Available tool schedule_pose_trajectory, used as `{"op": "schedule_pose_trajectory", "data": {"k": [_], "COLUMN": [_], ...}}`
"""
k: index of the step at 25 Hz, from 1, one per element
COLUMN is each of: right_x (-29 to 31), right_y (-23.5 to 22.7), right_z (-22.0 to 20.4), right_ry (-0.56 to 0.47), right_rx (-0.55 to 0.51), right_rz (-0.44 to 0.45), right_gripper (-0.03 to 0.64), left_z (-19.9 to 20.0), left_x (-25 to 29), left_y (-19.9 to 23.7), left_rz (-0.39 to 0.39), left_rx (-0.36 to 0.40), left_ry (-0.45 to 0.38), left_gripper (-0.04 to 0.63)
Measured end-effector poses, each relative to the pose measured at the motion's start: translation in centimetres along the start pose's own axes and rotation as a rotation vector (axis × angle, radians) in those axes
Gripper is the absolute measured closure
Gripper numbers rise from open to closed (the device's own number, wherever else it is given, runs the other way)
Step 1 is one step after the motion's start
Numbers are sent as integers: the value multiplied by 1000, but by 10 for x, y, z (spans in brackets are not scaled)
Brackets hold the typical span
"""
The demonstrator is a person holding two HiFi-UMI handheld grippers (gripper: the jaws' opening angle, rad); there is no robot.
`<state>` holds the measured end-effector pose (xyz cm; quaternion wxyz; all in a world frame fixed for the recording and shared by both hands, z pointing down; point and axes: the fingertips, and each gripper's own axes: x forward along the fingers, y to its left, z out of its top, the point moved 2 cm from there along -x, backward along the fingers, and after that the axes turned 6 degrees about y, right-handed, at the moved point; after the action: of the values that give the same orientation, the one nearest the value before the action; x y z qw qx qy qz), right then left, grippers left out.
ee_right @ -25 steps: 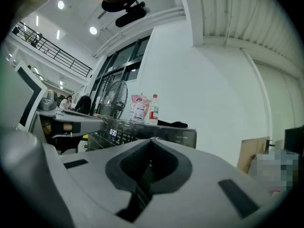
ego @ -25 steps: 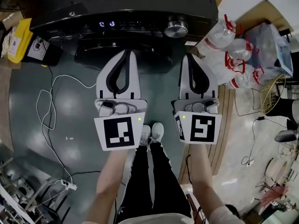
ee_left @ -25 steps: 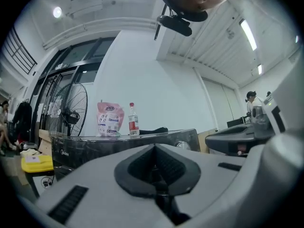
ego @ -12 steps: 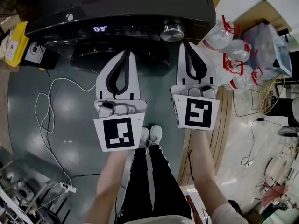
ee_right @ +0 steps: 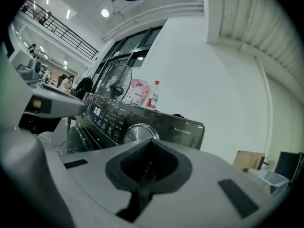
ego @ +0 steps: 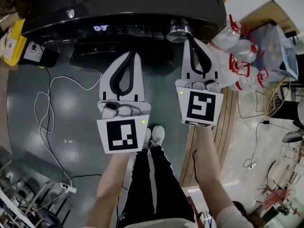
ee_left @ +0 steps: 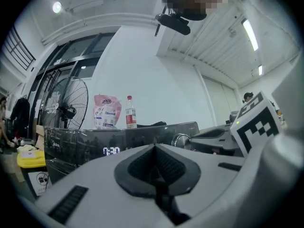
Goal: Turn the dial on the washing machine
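Observation:
The black washing machine (ego: 123, 4) fills the top of the head view, with a lit display (ego: 100, 28) and a silver dial (ego: 179, 31) on its front panel. My right gripper (ego: 189, 38) is shut on nothing, its tips just below and right of the dial; whether they touch it I cannot tell. In the right gripper view the dial (ee_right: 137, 132) sits directly beyond the closed tips (ee_right: 151, 142). My left gripper (ego: 128, 53) is shut and empty, held lower, in front of the machine's door. The left gripper view shows the dial (ee_left: 181, 140) to the right.
Several large water bottles (ego: 235, 42) stand right of the machine beside a wicker basket (ego: 275, 96). A yellow container (ego: 12, 39) sits at the left. White cables (ego: 47, 103) trail over the grey floor. A detergent bag (ee_left: 107, 110) and bottle (ee_left: 130, 113) stand on the machine; a fan (ee_left: 71, 110) is behind.
My right gripper has moved forward and up to the dial. The left gripper has stayed about where it was, and both stay shut.

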<state>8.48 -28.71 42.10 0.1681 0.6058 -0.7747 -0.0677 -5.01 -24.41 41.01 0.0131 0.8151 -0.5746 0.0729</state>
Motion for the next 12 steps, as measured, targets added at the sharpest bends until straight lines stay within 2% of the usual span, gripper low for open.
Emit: {"op": "schedule_pose_trajectory", "data": {"k": [12], "right_x": [2], "right_y": [1], "right_z": [-4], "right_ry": [-2], "right_rx": [-9], "right_rz": [1], "right_gripper": [615], "left_z": [-10], "left_x": [1], "left_y": [9], "left_rz": [12], "left_rx": [-4], "left_ry": [19], "left_gripper": [597]}}
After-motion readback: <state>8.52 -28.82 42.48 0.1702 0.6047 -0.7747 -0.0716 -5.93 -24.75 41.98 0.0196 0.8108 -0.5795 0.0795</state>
